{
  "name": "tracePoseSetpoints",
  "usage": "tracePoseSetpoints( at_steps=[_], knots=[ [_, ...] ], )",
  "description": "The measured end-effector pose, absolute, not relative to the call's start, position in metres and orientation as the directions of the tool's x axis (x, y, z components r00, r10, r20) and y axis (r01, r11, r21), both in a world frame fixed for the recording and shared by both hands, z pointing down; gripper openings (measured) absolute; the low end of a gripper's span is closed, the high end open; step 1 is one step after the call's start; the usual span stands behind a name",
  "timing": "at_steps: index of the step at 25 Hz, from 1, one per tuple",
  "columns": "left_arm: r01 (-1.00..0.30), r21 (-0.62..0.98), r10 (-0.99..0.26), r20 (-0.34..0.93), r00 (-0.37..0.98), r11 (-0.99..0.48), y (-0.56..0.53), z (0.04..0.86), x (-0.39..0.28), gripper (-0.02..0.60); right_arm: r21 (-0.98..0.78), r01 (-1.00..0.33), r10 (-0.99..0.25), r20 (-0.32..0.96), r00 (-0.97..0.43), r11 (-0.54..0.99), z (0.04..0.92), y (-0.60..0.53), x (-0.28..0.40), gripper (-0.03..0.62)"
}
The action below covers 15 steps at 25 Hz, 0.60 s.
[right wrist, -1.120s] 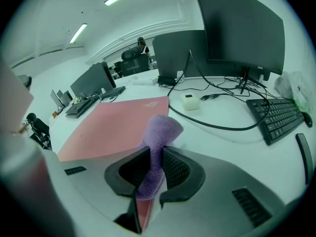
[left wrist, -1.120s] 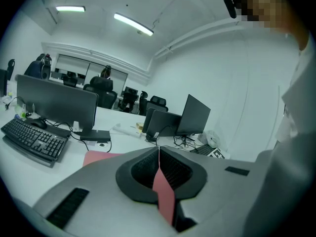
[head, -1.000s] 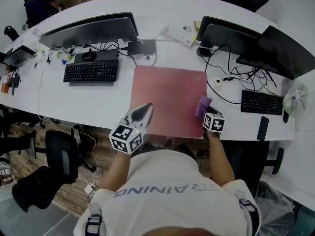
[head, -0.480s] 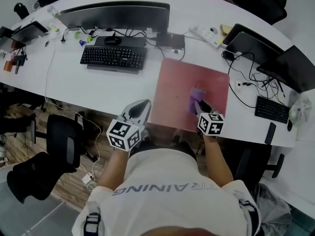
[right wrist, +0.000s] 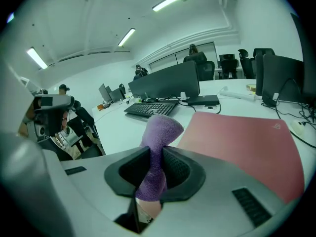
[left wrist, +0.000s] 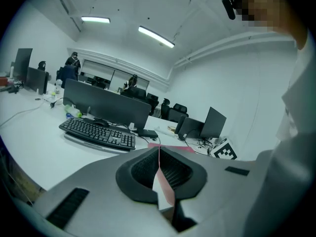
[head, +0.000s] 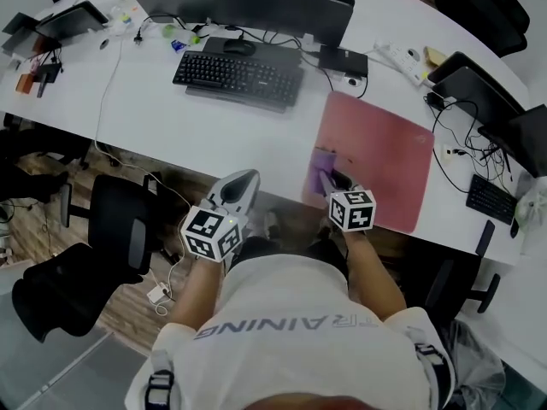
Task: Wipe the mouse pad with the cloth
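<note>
The pink mouse pad (head: 380,156) lies on the white desk (head: 154,114), right of the black keyboard. My right gripper (head: 328,178) is shut on a purple cloth (head: 322,166) that rests on the pad's near left corner. In the right gripper view the cloth (right wrist: 159,137) sticks up between the jaws, and the pad (right wrist: 242,139) stretches ahead to the right. My left gripper (head: 242,183) is shut and holds nothing; it hovers off the desk's front edge, left of the pad. The left gripper (left wrist: 159,158) points toward the keyboard.
A black keyboard (head: 239,77) and a wide monitor (head: 248,7) stand left of the pad. Cables, a power strip (head: 406,58), dark screens (head: 474,92) and a second keyboard (head: 490,199) crowd the right. An office chair (head: 120,229) stands below the desk edge.
The right gripper has dragged the cloth leftward across the pad, from its right edge to its near left corner. The left gripper stayed shut off the desk's front edge.
</note>
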<state>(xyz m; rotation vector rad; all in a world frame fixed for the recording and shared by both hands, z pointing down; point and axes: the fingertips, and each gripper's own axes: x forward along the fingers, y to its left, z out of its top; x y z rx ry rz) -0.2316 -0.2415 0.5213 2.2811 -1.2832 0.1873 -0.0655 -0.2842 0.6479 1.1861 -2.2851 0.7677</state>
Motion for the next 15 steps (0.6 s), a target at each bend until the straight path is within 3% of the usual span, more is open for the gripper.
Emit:
tracePoseSetpoints(
  at_steps=[7, 15],
  knots=[
    [-0.825, 0.372, -0.739, 0.382, 0.554, -0.426, -0.231, 0.538, -0.253, 0.032, -0.223, -0.842, -0.520, 0.700, -0.490, 0.492, 0.697, -0.266, -0.099, 0.091],
    [-0.806, 0.373, -0.705, 0.399, 0.586, -0.459, -0.232, 0.540, -0.225, 0.032, -0.210, -0.858, -0.482, 0.754, -0.447, 0.469, 0.730, -0.253, -0.083, 0.089]
  ],
)
